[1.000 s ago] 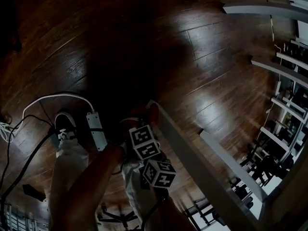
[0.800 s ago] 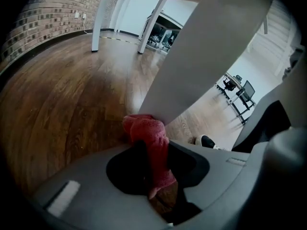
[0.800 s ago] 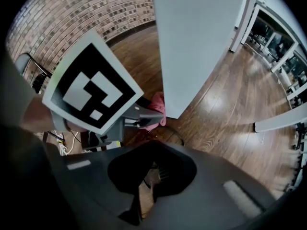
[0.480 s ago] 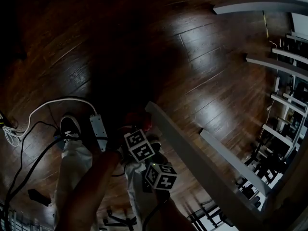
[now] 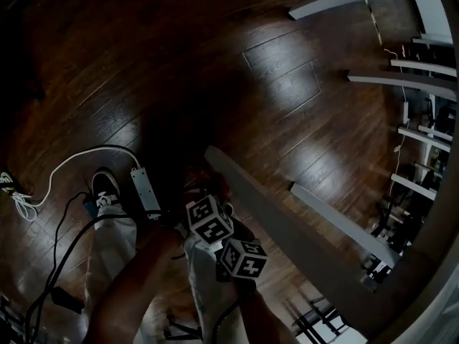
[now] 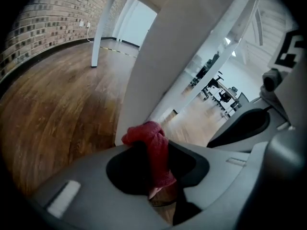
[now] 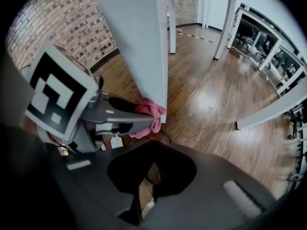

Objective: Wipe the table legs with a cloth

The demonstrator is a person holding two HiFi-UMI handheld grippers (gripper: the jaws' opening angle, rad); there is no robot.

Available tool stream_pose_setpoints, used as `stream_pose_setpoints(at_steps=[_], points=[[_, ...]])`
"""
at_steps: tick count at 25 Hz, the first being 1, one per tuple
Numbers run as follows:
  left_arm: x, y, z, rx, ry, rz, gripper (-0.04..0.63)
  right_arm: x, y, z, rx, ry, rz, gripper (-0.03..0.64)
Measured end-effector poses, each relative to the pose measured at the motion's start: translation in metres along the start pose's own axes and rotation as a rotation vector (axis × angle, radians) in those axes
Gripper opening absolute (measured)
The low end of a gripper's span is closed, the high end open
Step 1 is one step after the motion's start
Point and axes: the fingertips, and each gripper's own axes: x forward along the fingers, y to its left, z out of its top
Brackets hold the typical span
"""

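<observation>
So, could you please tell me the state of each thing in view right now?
left gripper: shut on the red cloth.
red cloth: bunched, against the table leg near its foot.
right gripper: shut, nothing held.
table leg: upright on the wooden floor.
power strip: flat on the floor, cable attached.

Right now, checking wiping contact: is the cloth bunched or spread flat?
Bunched: the red cloth is wadded in the left gripper, at the table leg.

Dk wood floor w/ brick wall
</observation>
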Motion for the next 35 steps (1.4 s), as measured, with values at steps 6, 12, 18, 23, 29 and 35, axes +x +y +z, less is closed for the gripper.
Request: stream_pose_setpoints(at_steps=[6, 12, 18, 23, 29, 35], points=[[-0.069, -0.050, 0.048, 0.110, -0.044, -0.048, 0.109, -0.063, -0.005, 0.015, 0.160, -0.121, -0.026, 0.000], [-0.140, -0.108, 0.100, 0.255, -0.073, -0.166, 0.109, -0.138, 0.007, 0.039, 0.287, -0.256, -0.055, 0.000], [-0.204, -0.150, 0.154, 0.314, -0.121, -0.165, 0.109, -0.213, 0.005, 0.050, 0.401, -0.385, -0.057, 0.000], [-0.253, -0.176, 0.186, 0.267, -0.170, -0.094, 0.109, -0.265, -0.004, 0.059, 0.401, -0.416, 0.013, 0.000], [-0.310, -0.193, 0.223, 0.228, -0.214, 0.008, 0.109, -0.300, -0.018, 0.073, 0.404, -0.386, 0.097, 0.000], [-0.338, -0.219, 0.246, 0.150, -0.219, 0.074, 0.109, -0.334, -0.027, 0.080, 0.422, -0.357, 0.164, 0.000]])
